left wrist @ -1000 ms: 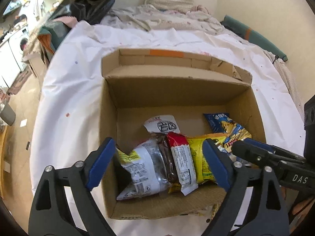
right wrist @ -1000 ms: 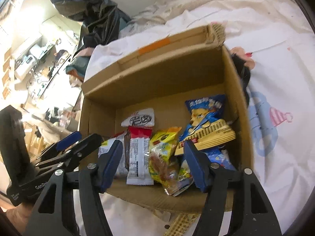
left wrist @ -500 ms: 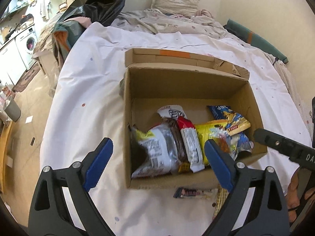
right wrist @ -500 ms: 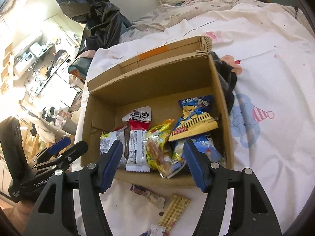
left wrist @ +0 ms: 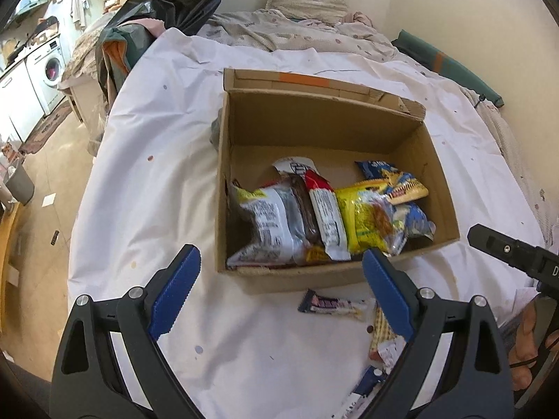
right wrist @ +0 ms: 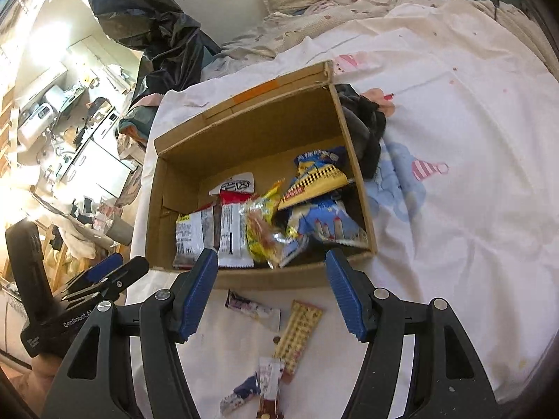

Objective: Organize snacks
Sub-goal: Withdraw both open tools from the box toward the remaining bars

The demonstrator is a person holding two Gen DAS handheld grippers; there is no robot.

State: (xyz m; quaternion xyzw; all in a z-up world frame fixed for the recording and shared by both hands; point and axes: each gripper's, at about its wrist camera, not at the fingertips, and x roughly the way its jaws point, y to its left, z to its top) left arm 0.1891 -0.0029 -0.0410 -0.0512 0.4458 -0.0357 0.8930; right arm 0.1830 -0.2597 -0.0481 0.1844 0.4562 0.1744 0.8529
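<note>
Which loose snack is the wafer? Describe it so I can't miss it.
Start at the cardboard box on the white sheet. Several snacks lie loose just in front of its near wall. The wafer is the long tan bar with a dotted grid, unlike the glossy printed wrappers beside it.

One cardboard box (right wrist: 353, 171); about seven snack packets inside; four loose packets on sheet (right wrist: 471, 111).

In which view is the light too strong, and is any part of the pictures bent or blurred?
Right wrist view: the room at far left is washed out by glare, while the cardboard box stays readable. Left wrist view: light is even; the box is sharp. Both views: fisheye bending curves the bed sheet edges, and dark corners frame each picture.
</note>
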